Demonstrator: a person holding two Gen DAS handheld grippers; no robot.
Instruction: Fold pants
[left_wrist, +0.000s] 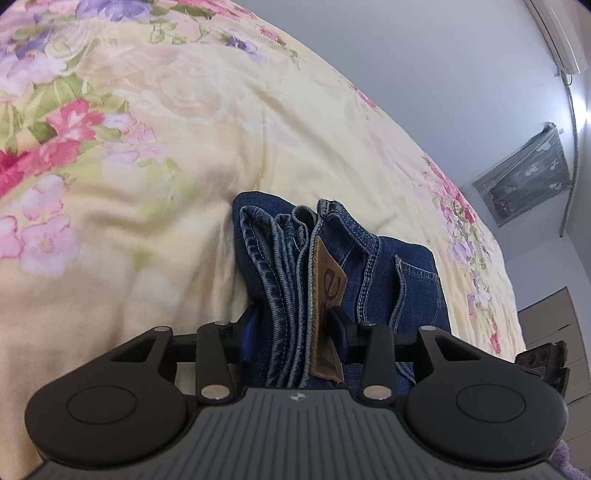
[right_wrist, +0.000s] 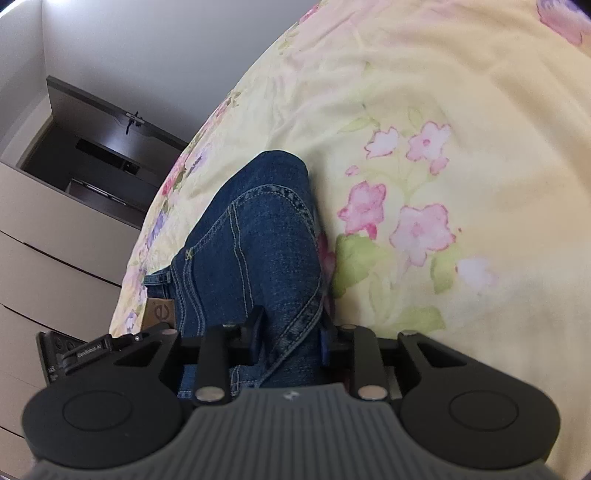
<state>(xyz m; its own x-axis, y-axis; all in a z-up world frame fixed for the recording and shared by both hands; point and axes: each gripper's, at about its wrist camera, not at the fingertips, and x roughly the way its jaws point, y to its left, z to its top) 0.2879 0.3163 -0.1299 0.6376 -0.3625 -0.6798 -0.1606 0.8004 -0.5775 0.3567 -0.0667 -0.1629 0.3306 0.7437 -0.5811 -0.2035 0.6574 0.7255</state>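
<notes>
A pair of dark blue jeans lies folded into a thick bundle on the floral bedspread. My left gripper is shut on the stacked edges of the bundle at the waistband, beside the tan leather patch. In the right wrist view the same jeans show a back pocket, and my right gripper is shut on a seamed edge of the denim. The tip of the other gripper shows at the right edge of the left view and at the left edge of the right view.
The yellow flowered bedspread spreads around the jeans. Past the bed's edge stand a white drawer unit, a dark doorway, a grey wall with a framed picture, and an air conditioner.
</notes>
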